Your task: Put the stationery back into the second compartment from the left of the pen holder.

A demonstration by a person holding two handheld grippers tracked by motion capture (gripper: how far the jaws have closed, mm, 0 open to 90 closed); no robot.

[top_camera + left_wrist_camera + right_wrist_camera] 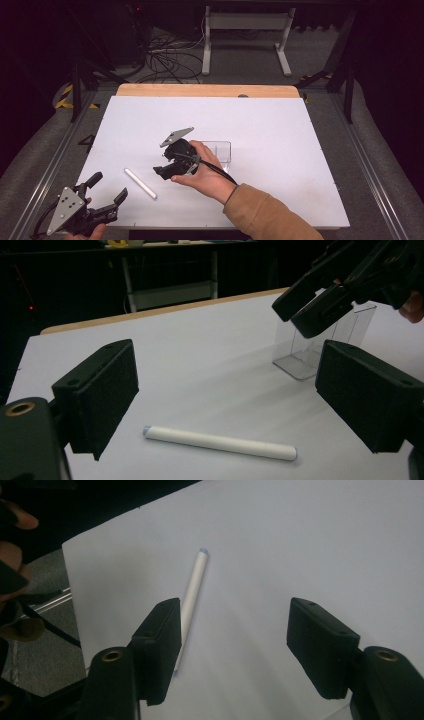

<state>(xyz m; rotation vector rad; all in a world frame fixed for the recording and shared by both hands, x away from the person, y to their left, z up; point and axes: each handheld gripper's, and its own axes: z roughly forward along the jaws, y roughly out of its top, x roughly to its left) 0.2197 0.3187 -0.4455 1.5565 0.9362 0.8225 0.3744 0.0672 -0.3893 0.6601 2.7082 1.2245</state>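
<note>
white marker (140, 183) lying flat on the white table (280, 120)

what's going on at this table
A person works at a white table with a gripper in each hand. The right gripper hangs over the table beside a white marker-like stick that lies flat, its jaws open and empty. The stick shows next to one jaw in the right gripper view, not between the pads. The left gripper waits open at the near left corner, pointed at the stick. A clear plastic box stands behind the right hand.
</note>
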